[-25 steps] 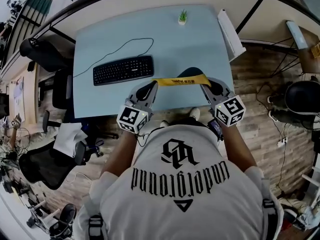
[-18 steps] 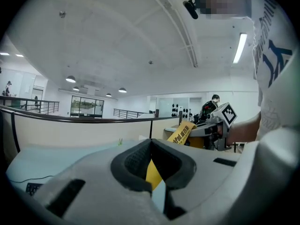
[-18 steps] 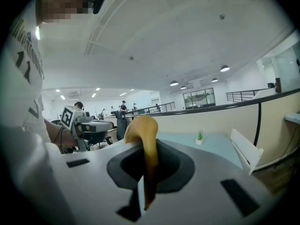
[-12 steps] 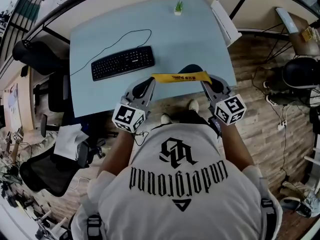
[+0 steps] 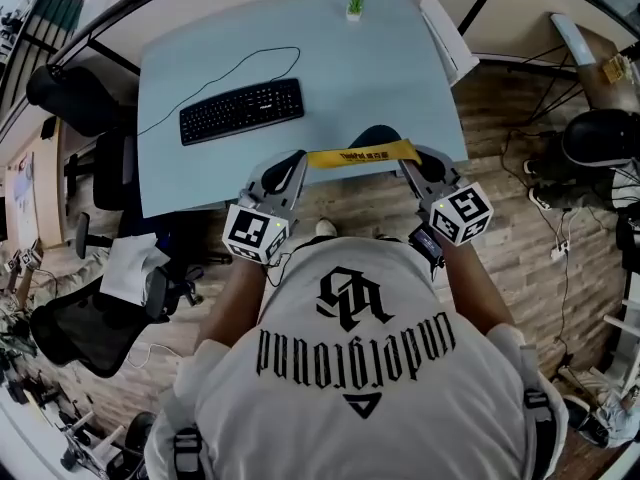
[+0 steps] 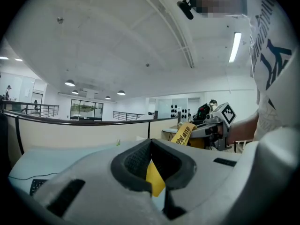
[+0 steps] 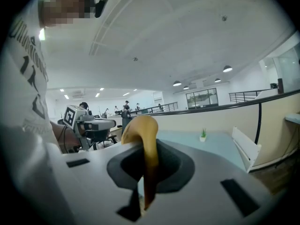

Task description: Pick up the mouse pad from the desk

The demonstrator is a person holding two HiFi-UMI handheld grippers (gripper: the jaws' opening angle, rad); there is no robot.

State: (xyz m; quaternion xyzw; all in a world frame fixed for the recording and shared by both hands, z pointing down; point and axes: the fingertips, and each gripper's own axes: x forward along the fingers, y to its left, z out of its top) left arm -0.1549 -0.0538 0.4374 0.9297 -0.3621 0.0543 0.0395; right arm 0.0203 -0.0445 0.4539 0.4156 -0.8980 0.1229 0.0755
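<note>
The yellow mouse pad [image 5: 362,155] hangs stretched between my two grippers, clear of the light blue desk [image 5: 340,68] and over its near edge. My left gripper [image 5: 299,162] is shut on the pad's left end, and a yellow corner [image 6: 154,178] shows between its dark pads. My right gripper [image 5: 411,164] is shut on the right end. In the right gripper view the pad [image 7: 146,144] curls up out of the jaws. Each gripper view shows the other gripper across the pad: the right gripper [image 6: 216,125] and the left gripper [image 7: 86,123].
A black keyboard [image 5: 242,110] with its cable lies on the desk's left half. A small potted plant [image 5: 355,7] stands at the far edge and a white flat object [image 5: 447,40] at the right edge. Black office chairs [image 5: 70,98] stand to the left, on a wooden floor.
Both grippers have drawn back toward the person with the mouse pad held between them. The pad has gone from over the desk top to its near edge.
</note>
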